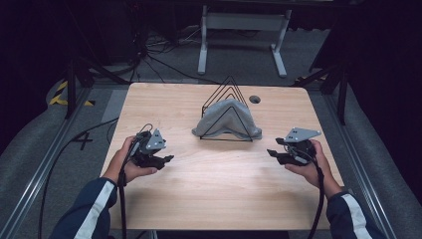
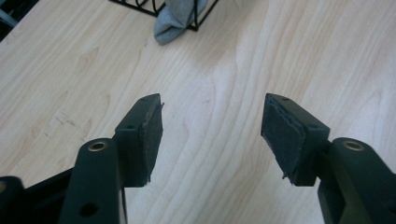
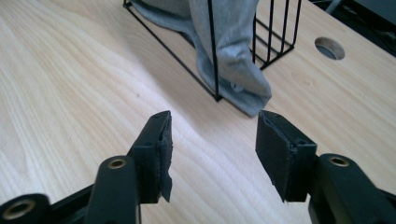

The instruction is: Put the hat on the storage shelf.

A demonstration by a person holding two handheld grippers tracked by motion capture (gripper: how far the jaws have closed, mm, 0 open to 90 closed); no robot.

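Note:
A grey cloth (image 1: 226, 119) hangs draped over a black wire rack (image 1: 228, 89) at the middle of the wooden table (image 1: 214, 194). My left gripper (image 1: 168, 159) sits low over the table, left of the rack and nearer to me, open with bare wood between its pads (image 2: 152, 135). Right of the rack and nearer, my right gripper (image 1: 271, 152) is open too, nothing between its pads (image 3: 275, 149). The right gripper view has the cloth (image 3: 233, 60) and rack (image 3: 212, 51) just beyond the jaws. A corner of the cloth (image 2: 170, 23) lies at the top of the left gripper view.
A round cable hole (image 1: 255, 99) is in the table behind the rack to the right. A white table frame (image 1: 244, 35) and cables lie on the floor beyond. Metal rails run along both sides of the table.

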